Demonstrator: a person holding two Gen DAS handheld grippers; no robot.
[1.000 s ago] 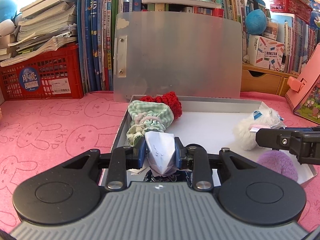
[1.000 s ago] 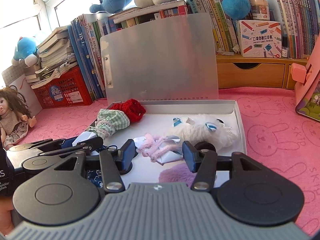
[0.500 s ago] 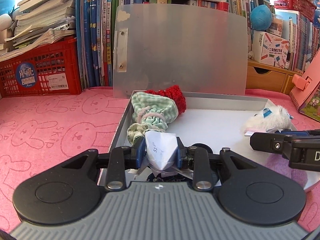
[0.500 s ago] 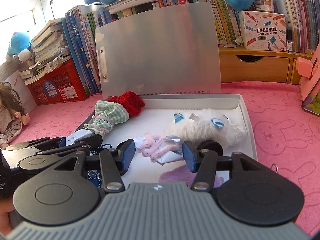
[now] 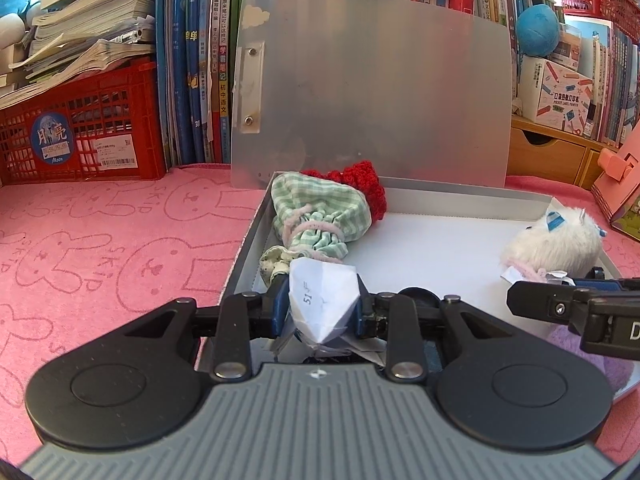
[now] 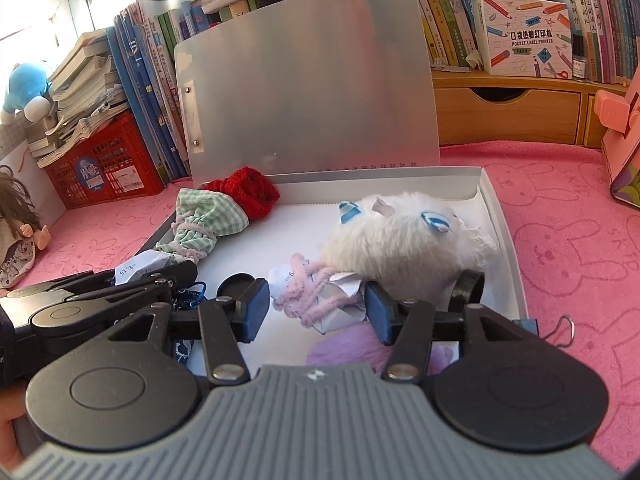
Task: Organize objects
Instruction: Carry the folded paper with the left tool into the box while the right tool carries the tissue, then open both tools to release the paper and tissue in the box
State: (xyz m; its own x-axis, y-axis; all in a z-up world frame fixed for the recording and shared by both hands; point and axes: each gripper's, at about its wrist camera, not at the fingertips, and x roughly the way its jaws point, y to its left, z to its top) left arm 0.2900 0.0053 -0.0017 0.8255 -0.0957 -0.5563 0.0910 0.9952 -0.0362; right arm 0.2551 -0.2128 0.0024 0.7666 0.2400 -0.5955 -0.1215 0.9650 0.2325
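Folded white paper packet [image 5: 320, 304] clamped between the pads of the left gripper [image 5: 322, 308], low over the near left corner of the open grey box [image 5: 248, 248], long axis running away from the fingers toward the green checked pouch [image 5: 320, 208] just beyond, red knitted piece [image 5: 362, 184] behind that. Second paper bundle wound with pink pipe cleaner [image 6: 316, 296] lying between the blue pads of the right gripper [image 6: 316, 312], jaws apart, contact on either pad not clear. White fluffy toy [image 6: 404, 236] touching that bundle from behind, purple pompom [image 6: 352, 352] underneath. Right gripper plainly nearer that bundle; probably only a squeeze needed. Lid [image 6: 312, 80] upright behind.
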